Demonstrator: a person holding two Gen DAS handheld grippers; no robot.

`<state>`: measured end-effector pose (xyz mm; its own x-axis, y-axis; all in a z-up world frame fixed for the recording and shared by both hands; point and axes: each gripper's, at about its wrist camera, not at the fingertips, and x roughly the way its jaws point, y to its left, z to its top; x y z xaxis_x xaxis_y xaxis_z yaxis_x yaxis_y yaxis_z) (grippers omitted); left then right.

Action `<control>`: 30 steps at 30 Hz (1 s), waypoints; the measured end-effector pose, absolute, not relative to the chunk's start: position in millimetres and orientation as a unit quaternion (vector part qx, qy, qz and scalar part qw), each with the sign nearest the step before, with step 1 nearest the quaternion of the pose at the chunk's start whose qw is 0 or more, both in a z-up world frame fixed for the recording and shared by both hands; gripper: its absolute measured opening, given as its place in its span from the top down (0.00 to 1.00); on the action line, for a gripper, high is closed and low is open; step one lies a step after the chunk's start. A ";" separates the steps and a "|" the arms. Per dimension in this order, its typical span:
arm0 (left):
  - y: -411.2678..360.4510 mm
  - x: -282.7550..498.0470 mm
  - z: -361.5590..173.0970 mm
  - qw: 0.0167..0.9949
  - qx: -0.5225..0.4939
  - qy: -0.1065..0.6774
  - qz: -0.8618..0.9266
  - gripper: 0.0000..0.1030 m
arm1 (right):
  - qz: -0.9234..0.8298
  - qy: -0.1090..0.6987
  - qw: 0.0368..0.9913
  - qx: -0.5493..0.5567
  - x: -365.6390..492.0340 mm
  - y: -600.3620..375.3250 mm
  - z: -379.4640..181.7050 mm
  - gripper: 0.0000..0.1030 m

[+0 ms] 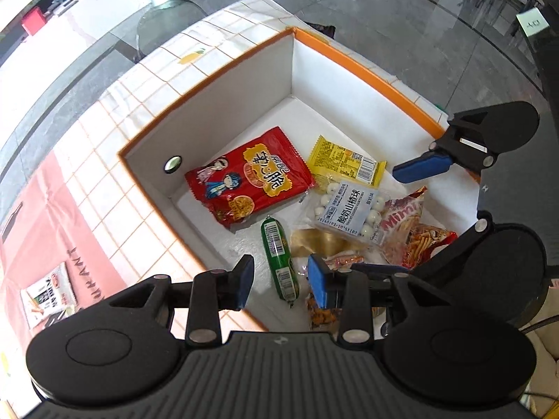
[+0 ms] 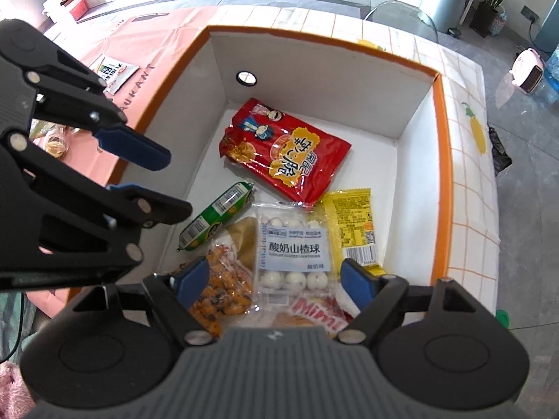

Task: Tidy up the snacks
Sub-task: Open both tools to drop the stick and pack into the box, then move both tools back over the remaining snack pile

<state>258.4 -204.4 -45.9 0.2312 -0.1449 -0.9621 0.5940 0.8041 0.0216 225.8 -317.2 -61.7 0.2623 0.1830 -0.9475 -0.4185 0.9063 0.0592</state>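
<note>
Left gripper [image 1: 281, 284]: we see its jaws spread and empty, poised over the near end of the green sausage stick [image 1: 279, 260], which lies between and just beyond the blue pads.
Right gripper [image 2: 276, 284]: we see its jaws spread wide and empty, above the yogurt hawthorn ball pack [image 2: 292, 244] and the "Mimi" shrimp-stick bag [image 2: 316, 316].
Orange-rimmed box [image 2: 443, 111]: it holds all the gathered snacks, ahead of both jaws.
Step in hand, as we judge it: fetching the next snack; the white-and-green packet [image 1: 47, 293] lies on the pink cloth, well to the left of the left jaws.
Advice: we lift clear of the box wall, then pinch the flat packet by an edge.
Red bag [image 2: 284, 148]: large yellow Chinese characters, cartoon figures.
Hawthorn label: "酸奶山楂球".
Yellow packet [image 2: 353, 230]: barcode; the print is too small for us to read.
Cloth lettering: partly shown, ending "…URANT".
</note>
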 end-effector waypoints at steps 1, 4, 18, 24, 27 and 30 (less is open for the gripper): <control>-201.6 256.3 -42.1 0.762 0.193 0.569 -0.242 0.59 | 0.189 0.577 0.788 -0.102 223.8 -316.5 -58.1 0.23; -192.6 248.2 -30.1 0.774 0.181 0.561 -0.234 0.59 | 0.175 0.579 0.790 -0.095 218.8 -314.5 -48.2 0.23; -114.1 176.1 21.6 0.851 0.074 0.493 -0.167 0.59 | 0.192 0.577 0.793 -0.031 179.5 -289.6 -0.4 0.23; -72.3 137.2 34.4 0.871 0.006 0.469 -0.146 0.58 | 0.218 0.562 0.798 0.017 150.9 -266.4 6.2 0.23; -51.1 121.1 36.8 0.879 -0.022 0.458 -0.131 0.59 | 0.214 0.538 0.815 0.019 132.8 -251.7 9.0 0.23; -37.4 107.3 39.1 0.892 -0.021 0.440 -0.107 0.58 | 0.201 0.509 0.837 0.020 114.1 -234.0 12.4 0.22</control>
